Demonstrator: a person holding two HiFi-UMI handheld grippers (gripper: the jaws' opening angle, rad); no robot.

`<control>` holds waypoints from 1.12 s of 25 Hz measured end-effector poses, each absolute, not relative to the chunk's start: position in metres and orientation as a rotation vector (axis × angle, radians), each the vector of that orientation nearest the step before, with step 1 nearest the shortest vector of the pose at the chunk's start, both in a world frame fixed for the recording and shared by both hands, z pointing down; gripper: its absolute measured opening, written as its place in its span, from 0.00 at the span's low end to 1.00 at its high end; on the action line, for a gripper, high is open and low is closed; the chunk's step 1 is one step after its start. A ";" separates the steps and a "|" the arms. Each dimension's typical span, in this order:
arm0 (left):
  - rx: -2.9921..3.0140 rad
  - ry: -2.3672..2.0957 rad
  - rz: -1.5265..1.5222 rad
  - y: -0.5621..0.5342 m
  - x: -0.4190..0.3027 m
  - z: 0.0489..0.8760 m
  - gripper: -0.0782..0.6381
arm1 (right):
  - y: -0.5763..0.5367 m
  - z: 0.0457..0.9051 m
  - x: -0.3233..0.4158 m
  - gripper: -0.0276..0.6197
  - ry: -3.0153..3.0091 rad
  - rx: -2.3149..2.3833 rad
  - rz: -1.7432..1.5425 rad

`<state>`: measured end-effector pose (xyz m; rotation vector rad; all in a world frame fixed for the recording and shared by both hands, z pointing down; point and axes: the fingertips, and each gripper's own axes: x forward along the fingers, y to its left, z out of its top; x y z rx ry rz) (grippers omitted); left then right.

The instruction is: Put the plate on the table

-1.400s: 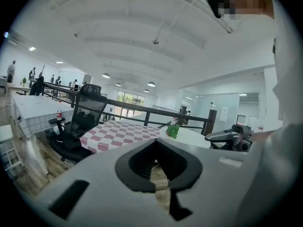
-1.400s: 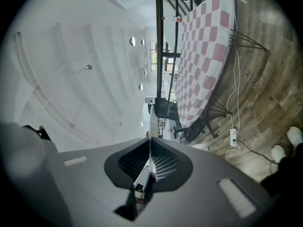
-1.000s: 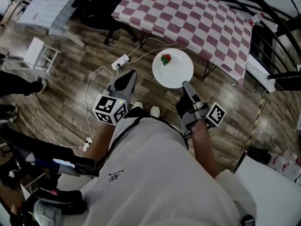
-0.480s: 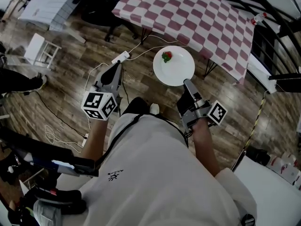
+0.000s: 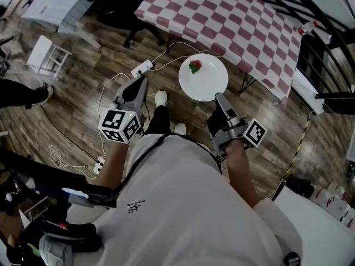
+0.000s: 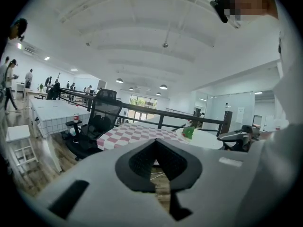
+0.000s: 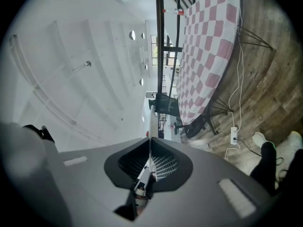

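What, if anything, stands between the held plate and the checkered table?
Nothing visible does. The right claw grips the plate by its near rim, just short of the table edge, and the cloth nearest it lies bare.

Shows a white plate bearing a red-and-green morsel. Spreads pink-and-white checks across the tablecloth and brown wood grain along the floor. Prints black-and-white square markers on the grey left gripper and right gripper.

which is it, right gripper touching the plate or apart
Touching. The right gripper is shut on the plate; its own view shows the rim edge-on between the jaws.
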<state>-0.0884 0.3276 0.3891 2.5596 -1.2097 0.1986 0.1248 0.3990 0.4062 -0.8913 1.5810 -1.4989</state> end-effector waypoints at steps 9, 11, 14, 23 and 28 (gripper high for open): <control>2.575 -1.143 0.211 0.289 -0.091 0.397 0.11 | 0.358 0.406 0.106 0.07 1.574 -0.894 -1.497; 2.581 -1.135 0.209 0.278 -0.093 0.396 0.11 | 0.347 0.405 0.102 0.07 1.573 -0.892 -1.495; 2.582 -1.124 0.207 0.262 -0.094 0.395 0.11 | 0.331 0.405 0.099 0.07 1.577 -0.896 -1.492; 2.550 -1.109 0.217 0.174 -0.110 0.397 0.11 | 0.236 0.402 0.082 0.07 1.578 -0.916 -1.519; 2.585 -1.063 0.208 0.153 -0.108 0.389 0.11 | 0.216 0.393 0.078 0.07 1.576 -0.929 -1.480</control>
